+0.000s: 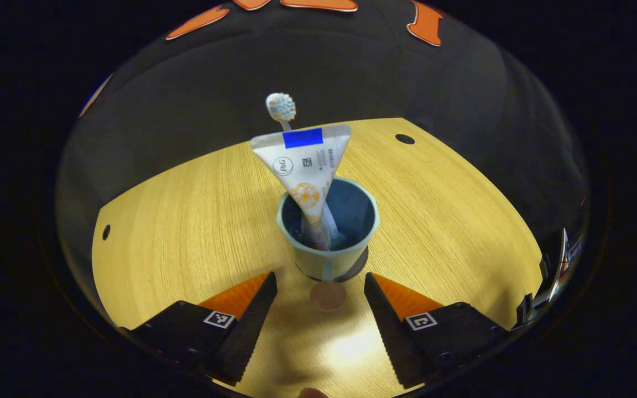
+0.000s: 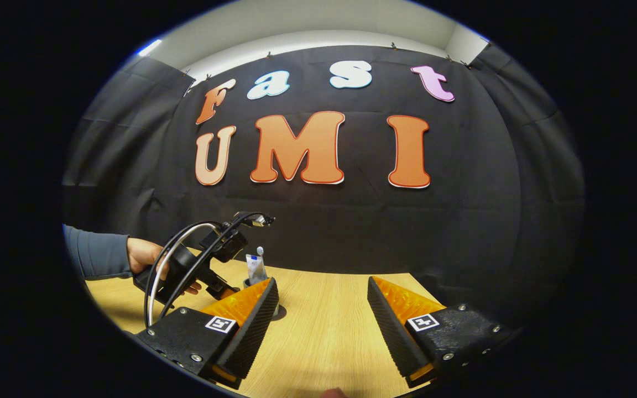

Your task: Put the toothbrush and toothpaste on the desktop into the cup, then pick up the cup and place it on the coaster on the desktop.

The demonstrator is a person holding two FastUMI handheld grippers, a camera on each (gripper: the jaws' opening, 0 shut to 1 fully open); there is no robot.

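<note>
A pale blue-green cup [image 1: 346, 260] stands upright on the wooden table [image 1: 186, 221]. A white toothpaste tube [image 1: 304, 166] and a toothbrush with a blue-white head [image 1: 281, 106] stand in it. The rim of a dark round coaster [image 1: 361, 265] shows under the cup's base. My left gripper [image 1: 320, 276] is open, its fingertips just short of the cup on either side, touching nothing. In the right gripper view my right gripper [image 2: 322, 282] is open and holds nothing above the table. Farther off there, a hand [image 2: 144, 257] holds the left gripper [image 2: 208, 265] beside the toothpaste tube [image 2: 255, 269].
The table has small dark holes at the far right [image 1: 405, 139] and at the left edge [image 1: 106, 232]. A small pinkish round patch [image 1: 328, 296] lies on the table in front of the cup. Black cloth [image 2: 462, 232] closes off the back. A blue-grey sleeve [image 2: 97, 254] enters from the left.
</note>
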